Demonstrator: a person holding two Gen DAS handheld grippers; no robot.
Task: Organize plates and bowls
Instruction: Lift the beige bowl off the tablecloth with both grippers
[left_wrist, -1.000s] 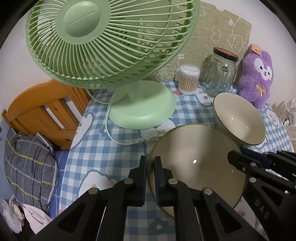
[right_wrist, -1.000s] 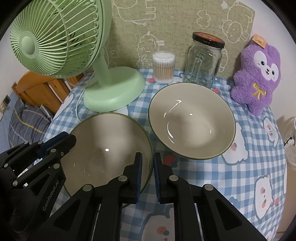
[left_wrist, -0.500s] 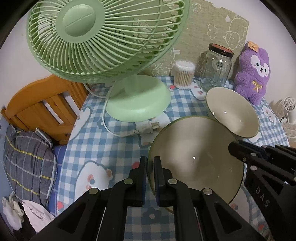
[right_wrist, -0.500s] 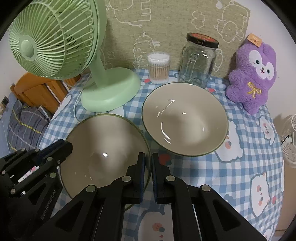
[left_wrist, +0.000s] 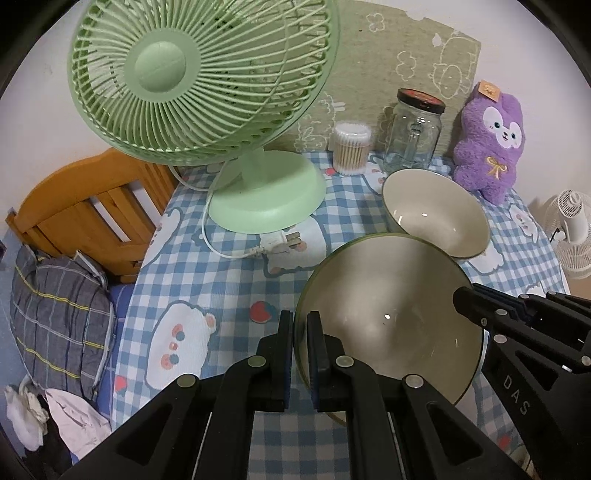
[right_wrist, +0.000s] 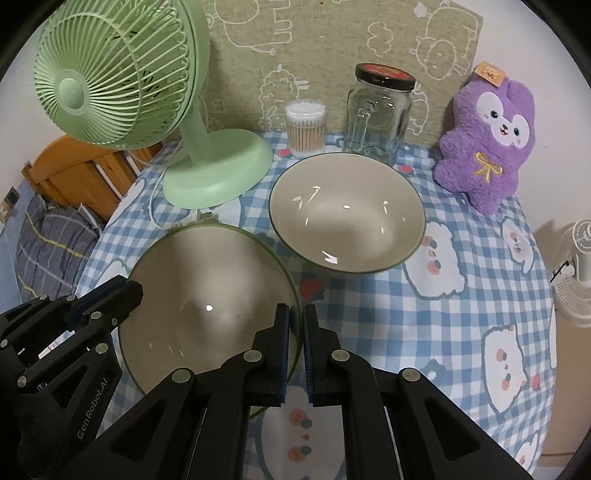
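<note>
You hold the near bowl (left_wrist: 388, 317) between both grippers: the left gripper (left_wrist: 301, 354) is clamped on its left rim and the right gripper (right_wrist: 295, 347) on its right rim, each pinching only a thin edge. It appears to hang above the tabletop (right_wrist: 461, 332), with its far rim overlapping the second bowl (right_wrist: 347, 214) in the left view.

If your hands drift apart or tilt unevenly, the glazed rim could slip out and the bowl drop. Carried too low, it could clip the second bowl's rim. Swinging wide left risks the fan (left_wrist: 199, 74) or its plug (left_wrist: 280, 242); the jar (right_wrist: 376, 114) and cotton swabs (right_wrist: 306, 125) stand just behind the second bowl.

Compared with a second ago, the held bowl sits higher and closer to the second bowl, and both grips look unchanged.
</note>
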